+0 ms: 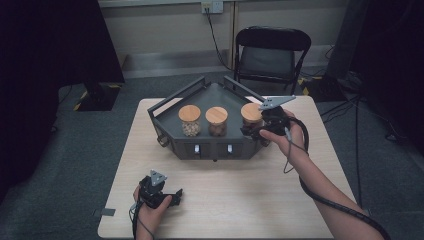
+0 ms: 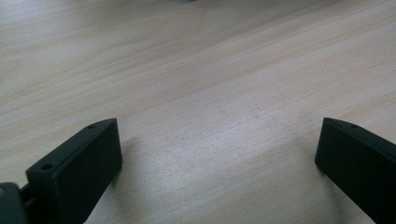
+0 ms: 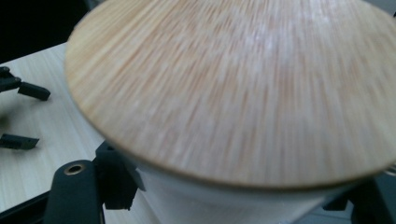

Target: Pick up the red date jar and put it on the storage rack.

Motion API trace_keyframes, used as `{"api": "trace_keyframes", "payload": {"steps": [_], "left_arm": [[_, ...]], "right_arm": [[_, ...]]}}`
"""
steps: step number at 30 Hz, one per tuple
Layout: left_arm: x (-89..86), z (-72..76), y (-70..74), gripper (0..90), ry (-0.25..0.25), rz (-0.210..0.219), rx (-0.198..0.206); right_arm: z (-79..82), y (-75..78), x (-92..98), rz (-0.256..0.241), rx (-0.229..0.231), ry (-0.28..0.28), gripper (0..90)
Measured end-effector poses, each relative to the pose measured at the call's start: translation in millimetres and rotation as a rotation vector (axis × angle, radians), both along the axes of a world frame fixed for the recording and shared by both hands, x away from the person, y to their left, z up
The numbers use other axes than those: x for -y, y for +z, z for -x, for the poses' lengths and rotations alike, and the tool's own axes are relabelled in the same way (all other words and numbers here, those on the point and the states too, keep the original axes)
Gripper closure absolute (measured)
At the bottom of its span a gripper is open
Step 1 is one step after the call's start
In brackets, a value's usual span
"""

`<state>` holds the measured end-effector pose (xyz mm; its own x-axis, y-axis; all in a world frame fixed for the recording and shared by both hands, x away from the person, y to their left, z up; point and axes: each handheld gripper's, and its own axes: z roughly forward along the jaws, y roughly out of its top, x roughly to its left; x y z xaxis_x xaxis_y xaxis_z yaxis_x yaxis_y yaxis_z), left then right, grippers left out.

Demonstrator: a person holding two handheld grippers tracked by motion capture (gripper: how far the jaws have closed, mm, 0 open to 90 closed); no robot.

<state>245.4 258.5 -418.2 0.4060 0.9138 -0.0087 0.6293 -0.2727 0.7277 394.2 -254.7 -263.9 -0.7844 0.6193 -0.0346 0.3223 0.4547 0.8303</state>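
Three glass jars with round wooden lids stand in a row on a dark angular tray [image 1: 210, 150] at the table's far side. My right gripper [image 1: 252, 131] is at the right jar [image 1: 250, 114], shut on its glass body just under the lid. In the right gripper view the wooden lid [image 3: 233, 88] looms very close and blurred, with a black jaw on each side of the jar. My left gripper [image 1: 175, 196] rests low on the table near the front edge, open, with bare wood between its jaws [image 2: 217, 140].
The middle jar [image 1: 216, 121] and left jar [image 1: 190, 120] stand close beside the held one. The tray has raised rails at its back. A black folding chair [image 1: 272, 52] stands behind the light wooden table [image 1: 225, 210]. Cables trail on the floor at right.
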Motion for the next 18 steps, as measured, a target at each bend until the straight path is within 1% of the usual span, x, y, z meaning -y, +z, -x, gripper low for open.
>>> {"api": "trace_keyframes", "payload": {"steps": [4,7,11,18], "left_arm": [[0.0,0.0,0.0,0.3,0.000,0.000,0.000],[0.0,0.0,0.0,0.3,0.000,0.000,0.000],[0.0,-0.1,0.1,0.3,0.000,-0.001,0.000],[-0.1,0.0,0.0,0.3,0.000,0.000,0.000]], "right_arm": [[-4.9,-2.1,-2.8,0.003,0.001,-0.016,25.6],[-9.3,-4.3,-4.5,0.000,-0.009,-0.030,25.6],[-14.2,-7.7,-5.9,-0.008,-0.019,-0.038,25.6],[-20.9,-11.9,-11.5,-0.005,-0.015,-0.043,25.6]]}}
